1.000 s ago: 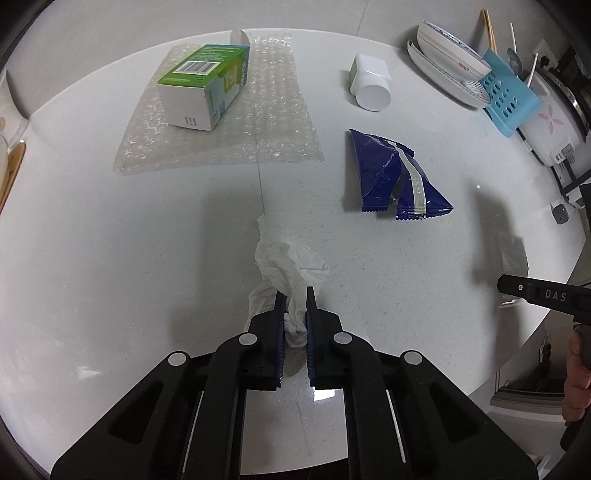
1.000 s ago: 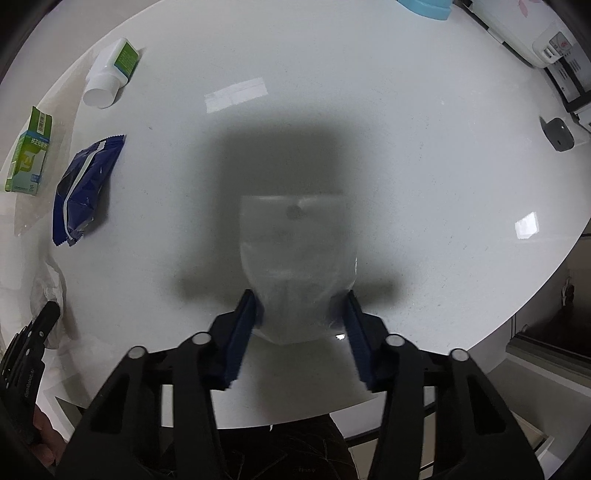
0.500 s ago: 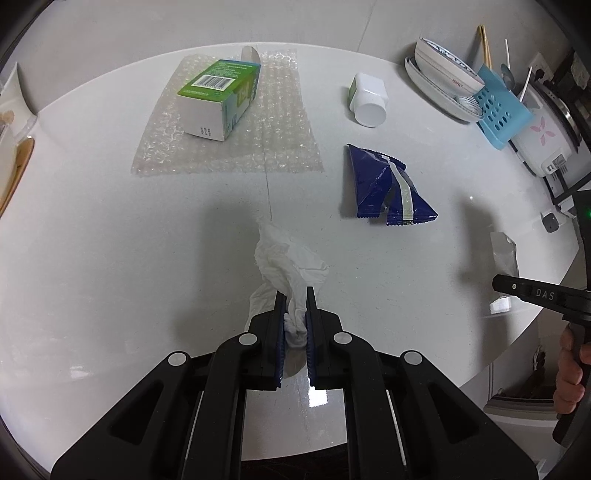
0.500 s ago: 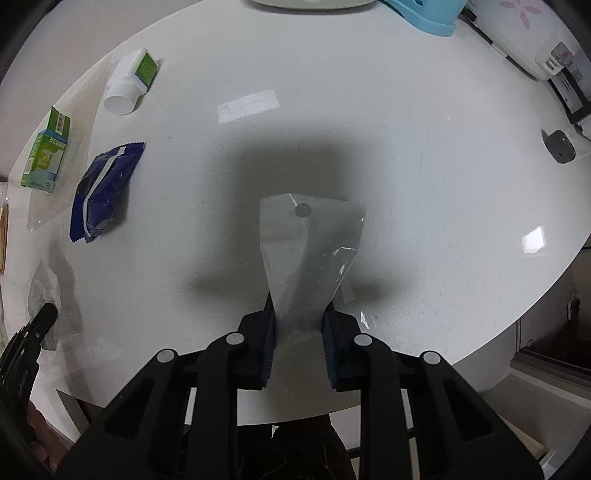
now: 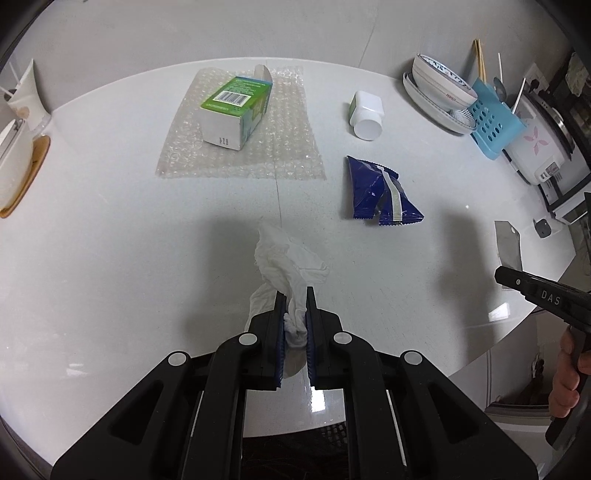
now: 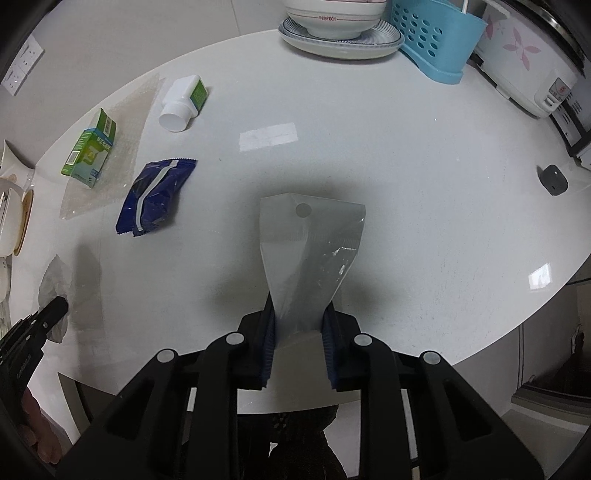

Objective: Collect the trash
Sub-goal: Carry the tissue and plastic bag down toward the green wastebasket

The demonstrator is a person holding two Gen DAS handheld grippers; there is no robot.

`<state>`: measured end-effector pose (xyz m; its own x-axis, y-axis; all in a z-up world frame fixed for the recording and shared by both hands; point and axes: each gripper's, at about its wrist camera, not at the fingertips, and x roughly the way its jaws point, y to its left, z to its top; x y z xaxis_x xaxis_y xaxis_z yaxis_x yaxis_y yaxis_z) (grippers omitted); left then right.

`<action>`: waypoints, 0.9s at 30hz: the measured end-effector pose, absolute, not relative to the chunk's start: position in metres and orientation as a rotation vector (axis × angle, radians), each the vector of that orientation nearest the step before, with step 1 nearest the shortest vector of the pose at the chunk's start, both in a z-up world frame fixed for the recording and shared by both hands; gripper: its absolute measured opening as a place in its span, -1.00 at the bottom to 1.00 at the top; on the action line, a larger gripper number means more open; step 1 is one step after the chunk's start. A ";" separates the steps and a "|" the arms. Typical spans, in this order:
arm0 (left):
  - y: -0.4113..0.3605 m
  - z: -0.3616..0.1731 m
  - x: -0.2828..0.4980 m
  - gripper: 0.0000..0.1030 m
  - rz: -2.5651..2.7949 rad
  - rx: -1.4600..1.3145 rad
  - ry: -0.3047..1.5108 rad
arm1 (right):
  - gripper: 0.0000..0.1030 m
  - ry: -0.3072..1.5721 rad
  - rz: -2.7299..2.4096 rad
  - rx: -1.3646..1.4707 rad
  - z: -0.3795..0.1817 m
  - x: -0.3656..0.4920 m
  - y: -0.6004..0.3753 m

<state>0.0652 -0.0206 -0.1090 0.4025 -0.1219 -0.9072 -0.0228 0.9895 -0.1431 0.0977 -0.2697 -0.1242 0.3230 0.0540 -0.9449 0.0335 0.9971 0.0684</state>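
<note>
The left gripper [image 5: 295, 295] is pressed together on a crumpled white tissue [image 5: 288, 262], which bunches between its blue pads and spreads forward beyond the fingertips, over the white table [image 5: 110, 277]. The right gripper [image 6: 298, 314] pinches the narrow lower end of a clear plastic bag [image 6: 310, 240]; the bag fans out ahead of the fingertips, with a round hang hole near its far edge.

Ahead and to the right of the left gripper lies a blue snack wrapper [image 5: 380, 194], flat on the table. Beyond the wrapper a white bottle [image 5: 365, 116] lies on its side. Ahead and slightly left, a green-and-white carton [image 5: 236, 110] rests on a sheet of bubble wrap [image 5: 295, 147].

From the right gripper, the same wrapper, bottle and carton lie ahead to the left. Far ahead stand a bowl on plates [image 6: 340, 22] and a blue utensil holder [image 6: 439, 40], just beside each other.
</note>
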 end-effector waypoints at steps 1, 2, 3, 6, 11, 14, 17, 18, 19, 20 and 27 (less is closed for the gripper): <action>-0.021 -0.107 0.063 -0.84 -0.061 -0.141 1.153 | -0.60 1.234 0.021 0.080 -0.120 0.100 -0.271; -0.021 -0.105 0.061 -0.84 -0.061 -0.144 1.151 | -0.60 1.224 0.027 0.076 -0.118 0.095 -0.269; -0.021 -0.104 0.059 -0.84 -0.060 -0.144 1.147 | -0.60 1.216 0.031 0.073 -0.117 0.095 -0.271; -0.023 -0.099 0.053 -0.84 -0.060 -0.140 1.135 | -0.60 1.188 0.048 0.065 -0.115 0.100 -0.263; -0.026 -0.092 0.039 -0.84 -0.054 -0.146 1.120 | -0.60 1.149 0.075 0.044 -0.109 0.091 -0.255; -0.026 -0.090 0.030 -0.84 -0.046 -0.146 1.117 | -0.60 1.130 0.095 0.031 -0.105 0.080 -0.251; -0.027 -0.089 0.021 -0.84 -0.038 -0.152 1.120 | -0.60 1.113 0.107 0.018 -0.103 0.071 -0.249; -0.027 -0.089 0.019 -0.84 -0.034 -0.151 1.119 | -0.60 1.109 0.112 0.015 -0.102 0.068 -0.249; -0.028 -0.089 0.015 -0.84 -0.032 -0.151 1.119 | -0.60 1.102 0.118 0.014 -0.101 0.064 -0.248; -0.028 -0.089 0.012 -0.84 -0.032 -0.152 1.119 | -0.60 1.095 0.122 0.010 -0.101 0.061 -0.248; -0.036 -0.091 -0.011 -0.84 -0.032 -0.150 1.122 | -0.60 1.069 0.155 -0.003 -0.100 0.037 -0.248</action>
<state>-0.0110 -0.0365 -0.0914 0.4344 -0.1012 -0.8950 -0.0503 0.9894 -0.1363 0.0369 -0.2479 -0.0996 0.4713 0.1253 -0.8730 -0.1281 0.9891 0.0727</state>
